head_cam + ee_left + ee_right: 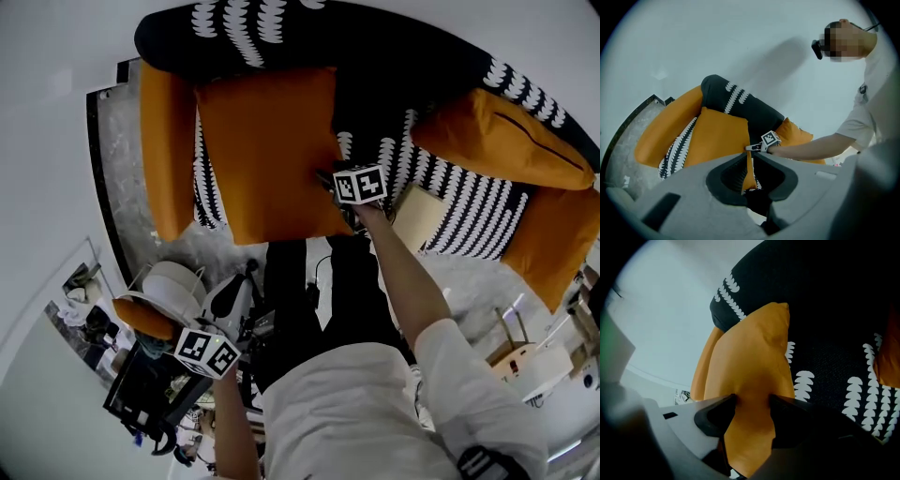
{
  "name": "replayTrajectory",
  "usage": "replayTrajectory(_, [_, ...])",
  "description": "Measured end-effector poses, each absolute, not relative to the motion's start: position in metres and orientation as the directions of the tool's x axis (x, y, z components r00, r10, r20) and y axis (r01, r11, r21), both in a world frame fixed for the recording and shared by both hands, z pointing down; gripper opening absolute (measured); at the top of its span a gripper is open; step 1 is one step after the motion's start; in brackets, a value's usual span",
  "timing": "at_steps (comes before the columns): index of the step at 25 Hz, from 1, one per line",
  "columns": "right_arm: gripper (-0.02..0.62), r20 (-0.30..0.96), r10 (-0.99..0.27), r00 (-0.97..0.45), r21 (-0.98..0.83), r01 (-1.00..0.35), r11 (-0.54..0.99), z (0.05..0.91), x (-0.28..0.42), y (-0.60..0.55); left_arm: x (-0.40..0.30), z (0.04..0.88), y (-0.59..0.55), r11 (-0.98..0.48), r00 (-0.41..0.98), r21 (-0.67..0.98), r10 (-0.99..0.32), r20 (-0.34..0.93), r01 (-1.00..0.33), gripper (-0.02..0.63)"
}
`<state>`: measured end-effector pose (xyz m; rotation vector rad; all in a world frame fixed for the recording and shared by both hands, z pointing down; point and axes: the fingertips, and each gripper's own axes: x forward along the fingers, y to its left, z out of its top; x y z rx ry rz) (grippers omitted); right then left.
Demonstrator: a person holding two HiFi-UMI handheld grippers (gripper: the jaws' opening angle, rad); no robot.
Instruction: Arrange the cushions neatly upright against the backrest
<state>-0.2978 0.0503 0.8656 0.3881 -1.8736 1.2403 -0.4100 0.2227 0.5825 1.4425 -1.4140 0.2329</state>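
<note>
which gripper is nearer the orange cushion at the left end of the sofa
right. the right gripper is clamped on the cushion at its edge; the left gripper is low by the person's side, well clear of the sofa.

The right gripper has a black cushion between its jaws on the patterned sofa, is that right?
No. The cushion between the right gripper's jaws is orange, not black, as the right gripper view shows. It is on the patterned sofa.
</note>
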Motion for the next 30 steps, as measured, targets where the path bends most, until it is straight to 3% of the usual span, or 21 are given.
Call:
replayTrajectory(6, [0.196, 0.789, 0.225, -0.571, -0.603, -0.654, 0.457, 0.879, -0.304, 0.048, -0.411, 0.584, 0.231, 0.304, 0.243, 0.506, -0.609, 0.755, -0.807, 0.052])
replayTrajectory(10, [0.064, 0.780, 0.247, -0.575, -0.610, -0.612, 0.504, 0.864, -0.306, 0.055, -0.401, 0.581, 0.238, 0.319, 0.236, 0.510, -0.613, 0.754, -0.799, 0.052])
replayTrajectory(13, [0.018, 0.779, 0.231, -0.583, -0.601, -0.589, 0.541, 0.853, -0.312, 0.052, -0.397, 0.579, 0.233, 0.336, 0.217, 0.526, -0.643, 0.735, -0.781, 0.052])
replayTrajectory(17, [0.014, 0.759, 0.219, -0.613, -0.611, -0.555, 0.565, 0.831, -0.319, 0.056, -0.390, 0.574, 0.236, 0.331, 0.192, 0.528, -0.678, 0.709, -0.782, 0.052])
replayTrajectory(23, [0.014, 0.680, 0.256, -0.687, -0.647, -0.397, 0.651, 0.764, -0.357, 0.080, -0.381, 0.551, 0.245, 0.346, 0.158, 0.557, -0.729, 0.666, -0.755, 0.052])
replayTrajectory(30, [0.014, 0.723, 0.280, -0.631, -0.559, -0.297, 0.774, 0.718, -0.371, 0.092, -0.390, 0.522, 0.256, 0.376, 0.067, 0.553, -0.781, 0.621, -0.744, 0.052])
